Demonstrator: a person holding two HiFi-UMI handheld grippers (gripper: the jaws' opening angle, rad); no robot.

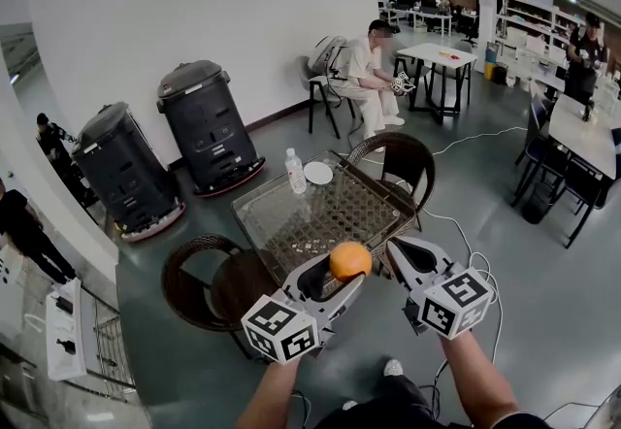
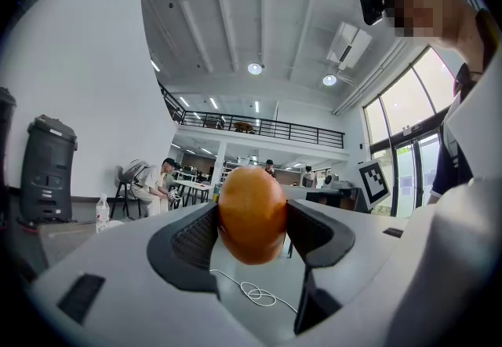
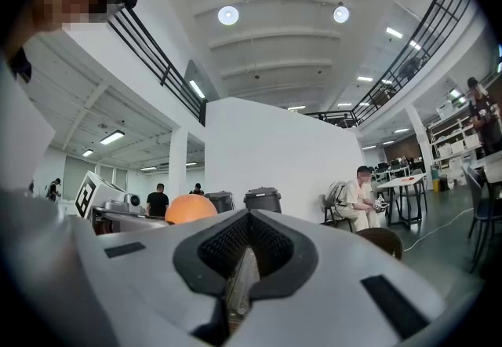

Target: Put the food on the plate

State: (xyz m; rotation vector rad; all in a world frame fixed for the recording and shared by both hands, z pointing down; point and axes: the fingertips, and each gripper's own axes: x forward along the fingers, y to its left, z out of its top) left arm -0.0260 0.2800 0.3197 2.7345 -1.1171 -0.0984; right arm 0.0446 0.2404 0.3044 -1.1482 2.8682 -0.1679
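An orange [image 1: 350, 260] sits between the jaws of my left gripper [image 1: 342, 274], which is shut on it and held up in the air at the near edge of the low glass-topped wicker table [image 1: 291, 223]. In the left gripper view the orange [image 2: 251, 213] fills the gap between the dark pads [image 2: 194, 239]. A white plate [image 1: 317, 173] lies at the table's far edge beside a water bottle [image 1: 295, 171]. My right gripper [image 1: 403, 257] hovers just right of the orange, jaws shut and empty [image 3: 248, 247]. The orange [image 3: 190, 209] shows to its left.
Round wicker chairs stand at the table's near left [image 1: 209, 281] and far right [image 1: 398, 157]. Two black bins [image 1: 206, 126] line the white wall. A person [image 1: 369, 73] sits on a chair behind the table. A white cable [image 1: 466, 141] trails over the floor.
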